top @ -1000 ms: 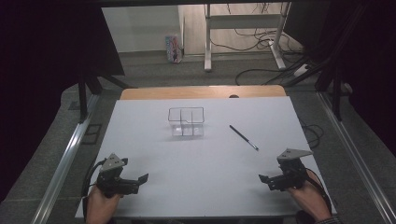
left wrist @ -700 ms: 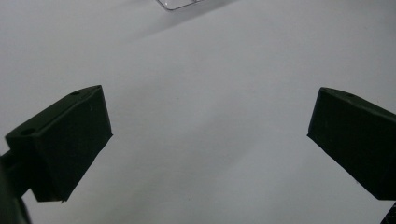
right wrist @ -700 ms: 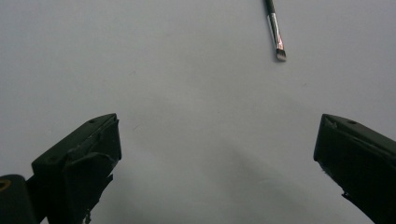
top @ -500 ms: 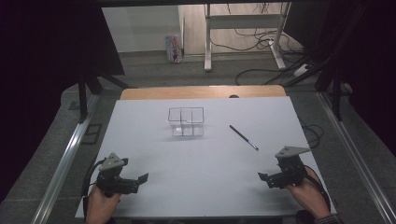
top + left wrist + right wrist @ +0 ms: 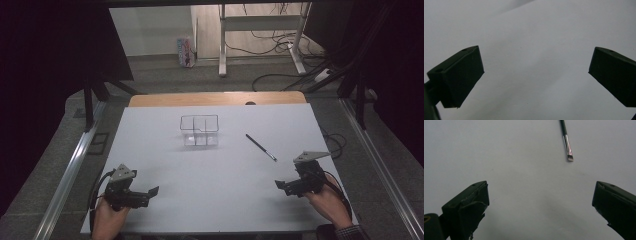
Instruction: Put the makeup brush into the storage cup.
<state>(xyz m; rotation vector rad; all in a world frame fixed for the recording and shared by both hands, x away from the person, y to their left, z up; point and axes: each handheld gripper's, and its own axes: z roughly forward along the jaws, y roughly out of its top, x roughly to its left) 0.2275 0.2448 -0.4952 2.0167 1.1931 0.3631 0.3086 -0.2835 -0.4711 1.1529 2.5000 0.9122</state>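
A white counter (image 5: 215, 200) carries a clear box (image 5: 200, 130) with inner dividers, standing upright near the far middle. A thin dark brush (image 5: 260, 147) lies flat to the right of the box, well apart from it, slanting toward the near right corner. Beyond the counter's wooden far edge are a grey floor, a white frame's legs (image 5: 260, 35) and loose cables (image 5: 280, 80).

The left gripper (image 5: 150, 192) rests near the near-left corner, held by a hand (image 5: 107, 222); its fingers (image 5: 461, 75) are spread wide apart with bare counter between them. The right gripper (image 5: 281, 186) sits near the near-right corner in the other hand (image 5: 327, 202), its fingers (image 5: 466, 207) likewise released and empty.

In the right gripper view the brush (image 5: 567, 142) lies ahead of the fingers, its pale bristle tip nearest them, closer to the right finger's side, not touching either. Open counter lies between the brush and the right gripper. The box stands well apart from both grippers.
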